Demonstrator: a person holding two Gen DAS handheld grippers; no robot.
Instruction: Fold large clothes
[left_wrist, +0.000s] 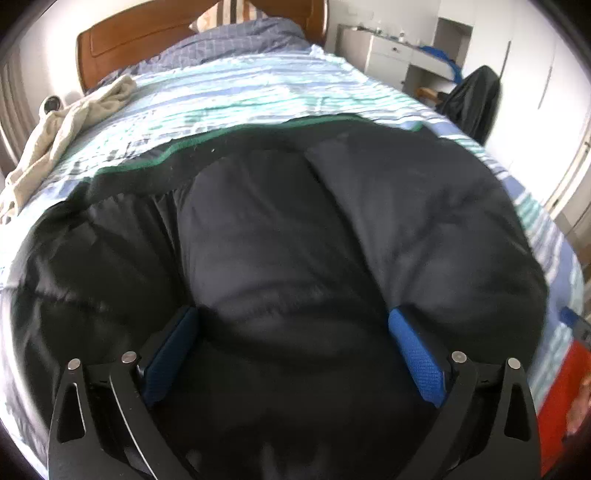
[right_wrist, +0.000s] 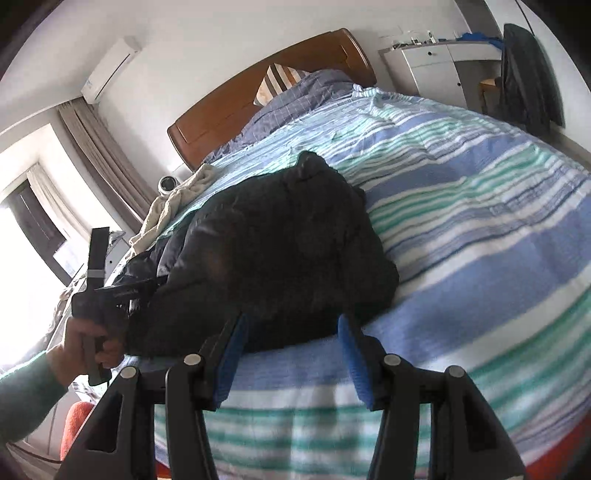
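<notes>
A black puffy jacket (left_wrist: 295, 221) lies bunched on the striped bedcover (left_wrist: 240, 88), a green-edged hem along its far side. My left gripper (left_wrist: 295, 343) is low over it, jaws wide apart, the padding bulging up between the blue pads (left_wrist: 413, 354); I see no pinch. In the right wrist view the jacket (right_wrist: 288, 240) is a dark heap left of the bed's middle. A hand (right_wrist: 81, 347) holds the left gripper (right_wrist: 147, 286) at its left edge. My right gripper (right_wrist: 291, 354) hangs open over the bedcover (right_wrist: 461, 221), just short of the jacket's near edge, nothing between its fingers.
A beige garment (left_wrist: 62, 125) lies crumpled at the bed's left side, near a small round camera (right_wrist: 168, 182). The wooden headboard (right_wrist: 258, 85) and pillows are at the far end. A white cabinet (right_wrist: 436, 62) and a dark garment on a chair (right_wrist: 528, 74) stand beyond the bed's right side.
</notes>
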